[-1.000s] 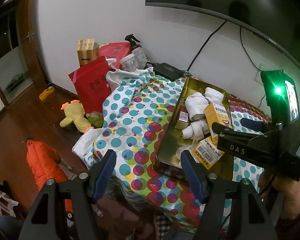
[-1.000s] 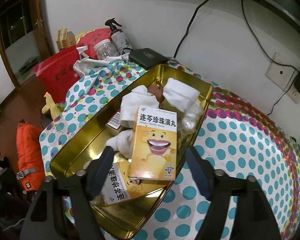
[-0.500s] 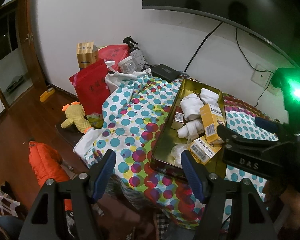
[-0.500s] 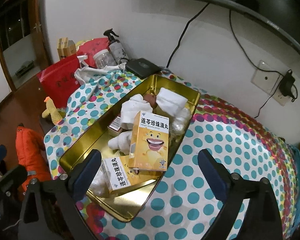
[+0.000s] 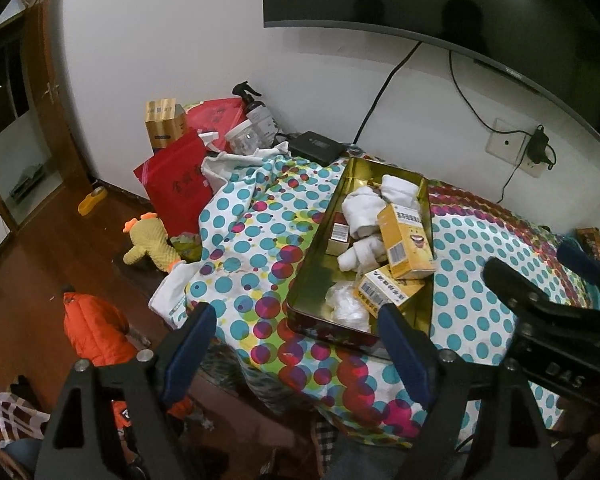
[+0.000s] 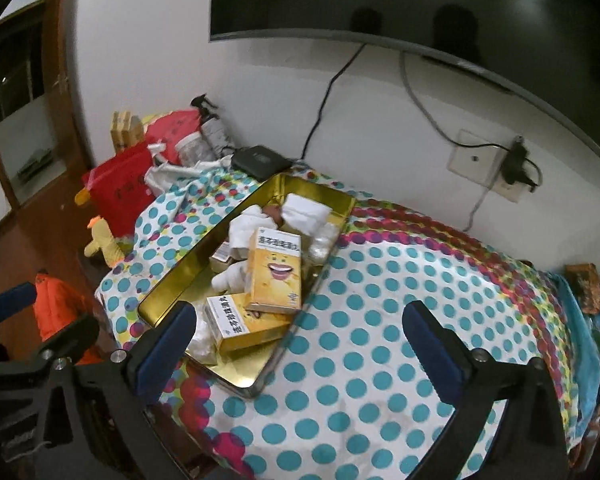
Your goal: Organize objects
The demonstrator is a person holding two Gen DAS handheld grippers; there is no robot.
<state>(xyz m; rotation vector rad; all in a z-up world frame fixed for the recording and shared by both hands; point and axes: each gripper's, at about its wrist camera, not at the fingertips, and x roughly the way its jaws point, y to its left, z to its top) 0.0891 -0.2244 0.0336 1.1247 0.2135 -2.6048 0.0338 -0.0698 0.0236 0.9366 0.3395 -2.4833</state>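
- Two grippers are up and both carry nothing; I read them from my left side across to my right.
- Left gripper (image 5: 296,332): its blue-padded fingers (image 5: 190,338) stand wide apart with nothing between them, hanging off the near-left edge of the surface (image 5: 244,248), over the drop of the dotted cloth.
- From those fingers the gold tin tray (image 5: 316,248) lies ahead and to the right; its near corner sits just beyond the right-hand finger.
- The tray's long axis runs away from me toward the wall, slightly slanted, so I see it nearly end-on from either camera.
- Inside the tray: rolled white cloths (image 5: 362,210) at the far end, an upright-leaning yellow box (image 6: 275,270) in the middle, and a second yellow box (image 6: 242,326) lying flat at the near end, with crumpled white material beside it.
- Right gripper (image 6: 300,344): fingers spread wide, empty, hovering above the near end of the tray and the open cloth to its right.
- The flat box lies just past the right gripper's left finger, so I judge the right hand nearer to the tray's contents than the left.
- If another item is wanted, a small brown box (image 6: 584,280) sits far right by the bed edge, well apart from both.
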